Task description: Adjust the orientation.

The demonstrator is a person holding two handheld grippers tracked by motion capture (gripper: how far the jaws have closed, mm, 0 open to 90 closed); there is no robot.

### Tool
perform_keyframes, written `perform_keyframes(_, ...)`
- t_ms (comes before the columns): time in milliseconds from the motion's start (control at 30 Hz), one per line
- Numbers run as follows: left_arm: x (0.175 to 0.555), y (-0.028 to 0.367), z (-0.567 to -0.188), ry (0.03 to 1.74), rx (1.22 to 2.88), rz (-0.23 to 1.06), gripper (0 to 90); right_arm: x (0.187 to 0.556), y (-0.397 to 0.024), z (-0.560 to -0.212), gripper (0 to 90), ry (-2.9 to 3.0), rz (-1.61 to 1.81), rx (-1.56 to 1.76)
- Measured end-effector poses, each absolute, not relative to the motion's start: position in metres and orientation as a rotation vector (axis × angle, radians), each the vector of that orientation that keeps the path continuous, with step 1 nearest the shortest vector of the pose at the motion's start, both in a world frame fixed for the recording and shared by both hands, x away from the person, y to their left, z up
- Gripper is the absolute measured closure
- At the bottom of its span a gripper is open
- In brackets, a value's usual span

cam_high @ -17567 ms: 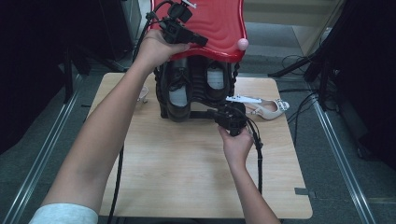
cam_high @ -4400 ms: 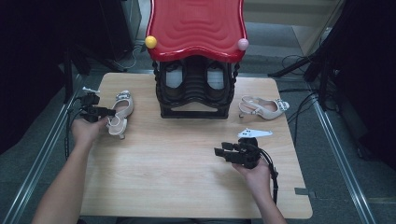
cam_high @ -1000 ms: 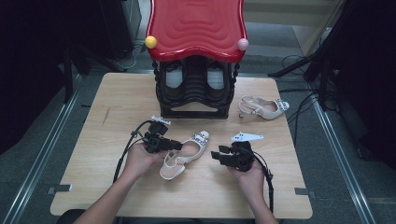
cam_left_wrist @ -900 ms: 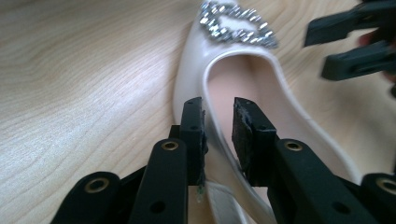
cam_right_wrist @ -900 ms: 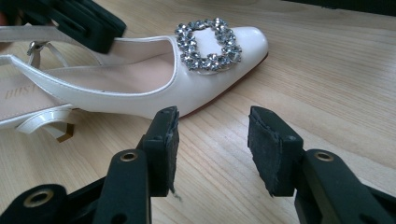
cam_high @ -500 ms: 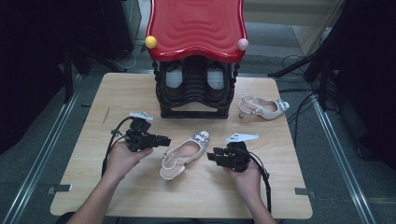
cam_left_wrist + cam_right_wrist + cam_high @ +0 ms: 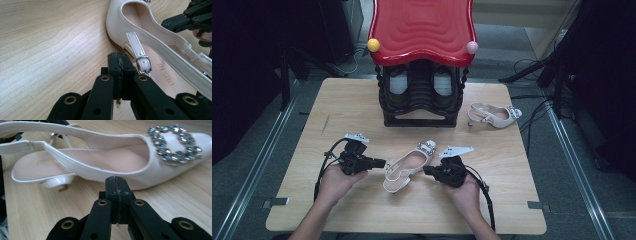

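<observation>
High view: glossy cream shoe lies mid-frame on the woodgrain counter between the left gripper and right gripper, fingers together, empty; right gripper view adds its jewelled buckle.

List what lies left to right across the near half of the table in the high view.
Left claw → white slingback shoe with a jewelled buckle → right claw.

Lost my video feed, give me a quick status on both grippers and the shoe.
Left gripper and right gripper shut, holding nothing. White shoe flat on table between them. Nothing in the way; second shoe sits beside the rack.
</observation>
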State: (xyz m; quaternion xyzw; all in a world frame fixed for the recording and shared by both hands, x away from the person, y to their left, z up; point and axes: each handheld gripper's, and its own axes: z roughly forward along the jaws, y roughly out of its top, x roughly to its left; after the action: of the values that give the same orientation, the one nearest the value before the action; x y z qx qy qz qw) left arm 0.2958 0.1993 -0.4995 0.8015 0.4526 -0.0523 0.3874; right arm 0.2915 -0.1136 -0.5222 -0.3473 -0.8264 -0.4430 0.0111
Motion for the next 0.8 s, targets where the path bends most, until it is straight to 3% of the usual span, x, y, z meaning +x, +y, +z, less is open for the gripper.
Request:
perform_keyframes(233,0.290,0.181,-0.506,1.124,2.070,-0.118,89.7,0.294,-0.105,-0.524,90.0,-2.601,-1.368,-1.069)
perform_keyframes(800,0.288,0.180,-0.515,1.148,2.068,-0.135,88.8,0.297,-0.103,-0.528,90.0,-2.597,-1.360,-1.098)
